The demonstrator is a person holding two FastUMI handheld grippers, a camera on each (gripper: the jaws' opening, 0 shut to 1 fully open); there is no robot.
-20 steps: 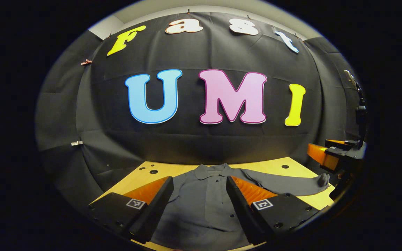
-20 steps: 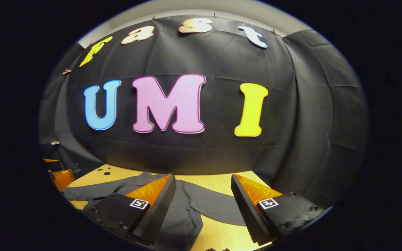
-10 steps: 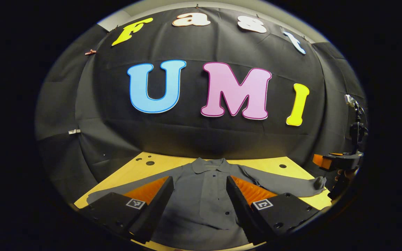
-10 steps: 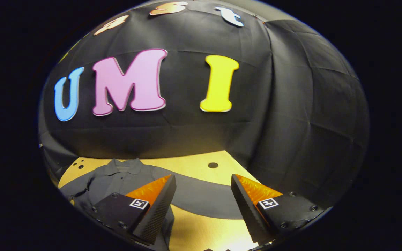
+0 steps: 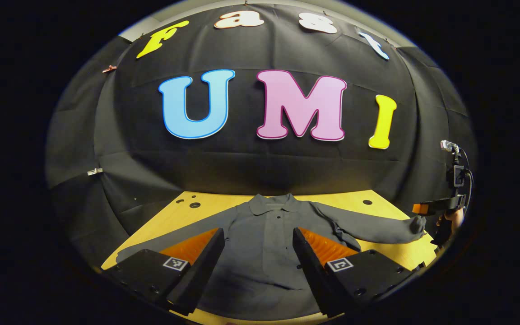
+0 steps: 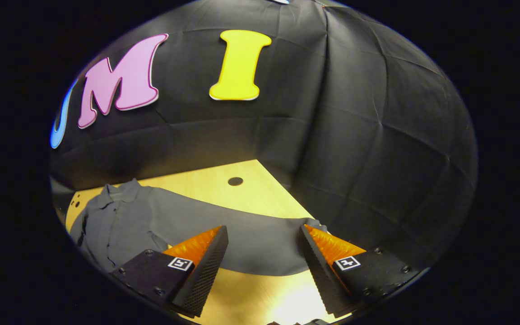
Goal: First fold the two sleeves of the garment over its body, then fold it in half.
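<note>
A grey long-sleeved collared shirt (image 5: 264, 243) lies flat on the wooden table (image 5: 188, 216), collar toward the back wall, both sleeves spread out sideways. My left gripper (image 5: 257, 239) hovers open over the shirt's body, nothing between its fingers. In the right gripper view the shirt's body (image 6: 115, 225) is at the left and one sleeve (image 6: 251, 239) runs across to the right. My right gripper (image 6: 264, 234) stands open above that sleeve, near its cuff (image 6: 316, 224). The right gripper (image 5: 427, 208) also shows at the far right of the left gripper view, just beyond the cuff (image 5: 418, 223).
The table (image 6: 224, 189) has small round holes, one (image 6: 235, 181) beyond the sleeve and some (image 5: 194, 205) at the back left. Black cloth walls close the booth behind and to the right, close to the table's corner.
My right gripper has swung right and tilted down, from over the shirt's body out to the sleeve near its cuff. The left gripper has shifted slightly, showing more of the shirt.
</note>
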